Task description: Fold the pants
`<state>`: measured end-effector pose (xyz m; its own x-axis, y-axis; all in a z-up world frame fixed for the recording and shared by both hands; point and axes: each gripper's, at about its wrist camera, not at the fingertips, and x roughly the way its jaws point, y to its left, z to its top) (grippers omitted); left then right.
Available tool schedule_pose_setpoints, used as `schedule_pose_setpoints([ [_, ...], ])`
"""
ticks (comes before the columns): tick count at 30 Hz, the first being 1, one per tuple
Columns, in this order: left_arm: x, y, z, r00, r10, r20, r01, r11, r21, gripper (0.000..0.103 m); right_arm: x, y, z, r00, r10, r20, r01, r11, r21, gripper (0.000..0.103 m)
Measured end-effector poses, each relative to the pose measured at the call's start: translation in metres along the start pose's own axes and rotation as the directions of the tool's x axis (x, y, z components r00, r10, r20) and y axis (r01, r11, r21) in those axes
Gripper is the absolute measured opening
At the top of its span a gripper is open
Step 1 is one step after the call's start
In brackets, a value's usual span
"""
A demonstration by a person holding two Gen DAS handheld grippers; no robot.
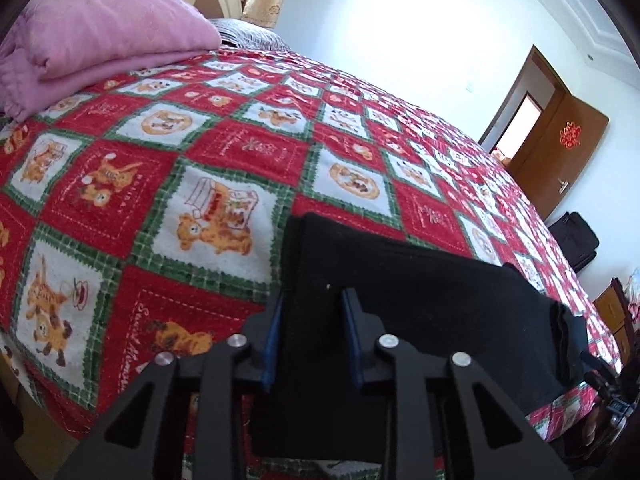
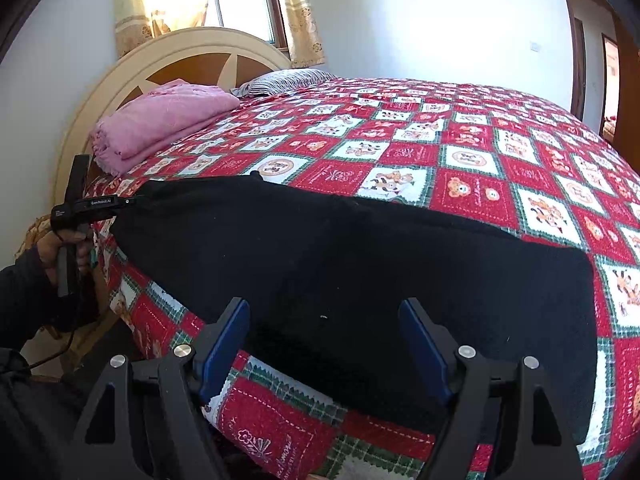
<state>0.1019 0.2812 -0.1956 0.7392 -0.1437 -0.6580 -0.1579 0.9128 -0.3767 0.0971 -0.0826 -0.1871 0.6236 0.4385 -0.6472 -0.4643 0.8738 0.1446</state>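
Black pants (image 2: 340, 256) lie flat, folded lengthwise, along the near edge of a bed with a red patchwork bedspread (image 2: 460, 152). In the left wrist view the pants (image 1: 420, 292) run away to the right. My left gripper (image 1: 314, 300) is open, its blue-padded fingers (image 1: 274, 336) straddling the pants' near end, just above the cloth. My right gripper (image 2: 324, 308) is open wide over the pants' front edge, holding nothing. The left gripper also shows in the right wrist view (image 2: 86, 204), held by a hand at the pants' left end.
A folded pink blanket (image 1: 100, 36) and a striped pillow (image 2: 280, 80) lie by the cream headboard (image 2: 168, 64). A brown door (image 1: 560, 148) stands open at the far right, with a black bag (image 1: 574, 240) on the floor.
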Motion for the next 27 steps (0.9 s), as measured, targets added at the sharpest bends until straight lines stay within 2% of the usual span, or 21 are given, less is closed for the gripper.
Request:
schedule_pose_setpoints([
  [3, -0.004, 0.0, 0.002, 1.0, -0.001, 0.017, 0.001, 1.0, -0.013, 0.018, 0.002, -0.002, -0.002, 1.0, 0.002, -0.009, -0.002, 1.0, 0.012, 0.078],
  [11, -0.028, -0.016, 0.007, 0.997, 0.04, 0.061, -0.039, 0.999, -0.013, 0.013, -0.004, -0.005, -0.001, 1.0, -0.004, 0.018, 0.003, 1.0, 0.026, 0.078],
  [16, -0.027, -0.021, 0.005, 0.997, 0.049, 0.051, -0.049, 0.999, -0.005, 0.013, -0.004, -0.008, -0.002, 1.0, -0.007, 0.018, 0.006, 0.999, 0.036, 0.078],
  [22, -0.015, -0.006, 0.0, 0.999, 0.033, 0.02, -0.031, 0.997, -0.064, 0.013, -0.005, -0.009, -0.002, 1.0, -0.007, 0.019, 0.006, 0.999, 0.04, 0.078],
  [24, -0.009, -0.003, -0.002, 0.999, 0.039, 0.008, -0.038, 0.997, -0.073, 0.018, -0.004, -0.01, -0.002, 1.0, -0.007, 0.018, 0.006, 0.999, 0.044, 0.078],
  [27, -0.004, 0.0, -0.005, 1.0, 0.014, -0.001, -0.014, 0.996, -0.092, 0.018, -0.003, -0.01, -0.003, 1.0, -0.01, 0.016, 0.009, 0.999, 0.046, 0.078],
])
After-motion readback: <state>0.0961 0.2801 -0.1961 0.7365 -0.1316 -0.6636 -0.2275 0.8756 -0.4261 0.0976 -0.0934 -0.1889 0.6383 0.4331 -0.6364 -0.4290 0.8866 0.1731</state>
